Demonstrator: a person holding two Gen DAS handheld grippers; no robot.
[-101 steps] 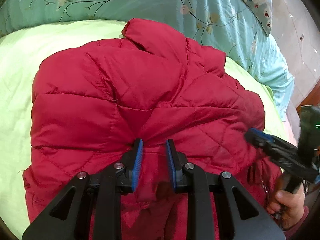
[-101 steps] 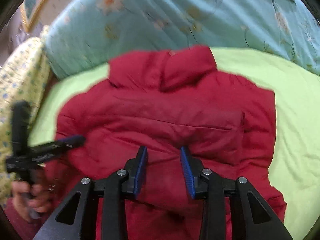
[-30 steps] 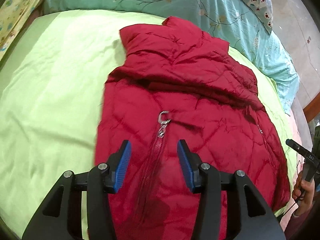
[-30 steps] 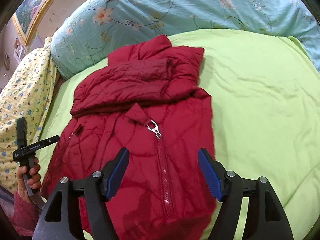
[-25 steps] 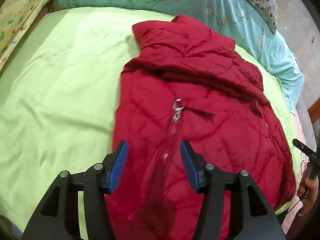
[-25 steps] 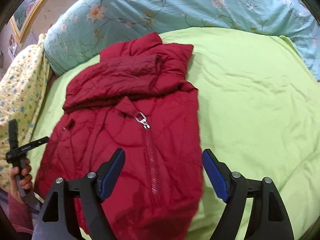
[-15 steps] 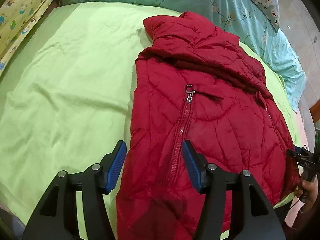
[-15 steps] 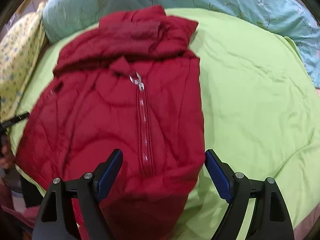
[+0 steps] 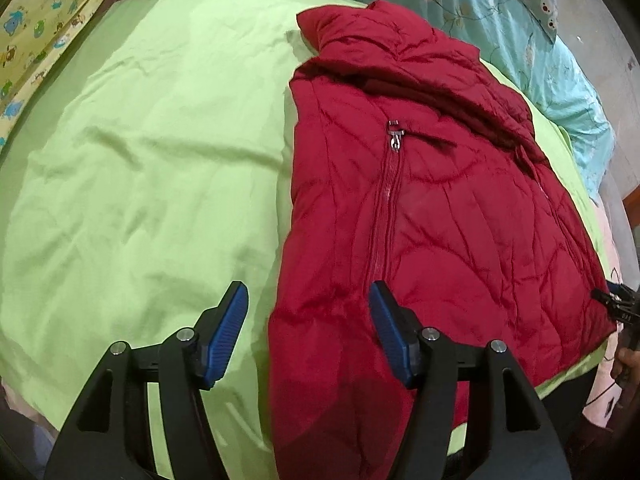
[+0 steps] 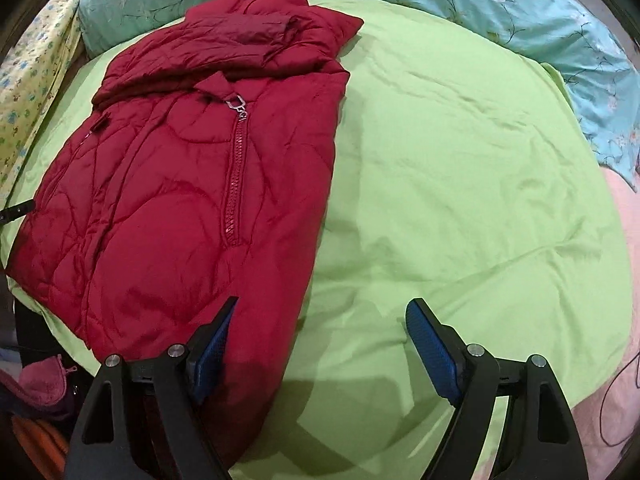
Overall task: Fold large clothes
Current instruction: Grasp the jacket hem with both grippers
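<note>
- So the red puffer jacket (image 9: 432,208) is lying front-up on the lime green bedsheet (image 9: 152,152), zipper closed, with the collar end pointing toward the teal floral quilt (image 9: 500,12) at the far side.
- The left gripper (image 9: 308,332) is hovering over the jacket's near hem, fingers spread wide and not gripping anything. One blue pad is sitting over bare sheet, the other over the red fabric, so the jacket's side edge is running right between them.
- The right gripper (image 10: 320,344) is also hanging wide apart and empty. Its left pad (image 10: 212,344) is sitting over the jacket's near corner, the other pad over plain sheet. Can't tell if it's actually touching the fabric.
- From the right wrist view the jacket (image 10: 192,168) is lying ahead and left of that gripper, with the silver zipper pull (image 10: 239,107) resting near the collar.
- The upper part is looking bunched and folded over near the collar.
- A yellow patterned fabric (image 10: 28,80) is bordering the sheet on one side.
- No containers showing anywhere.
</note>
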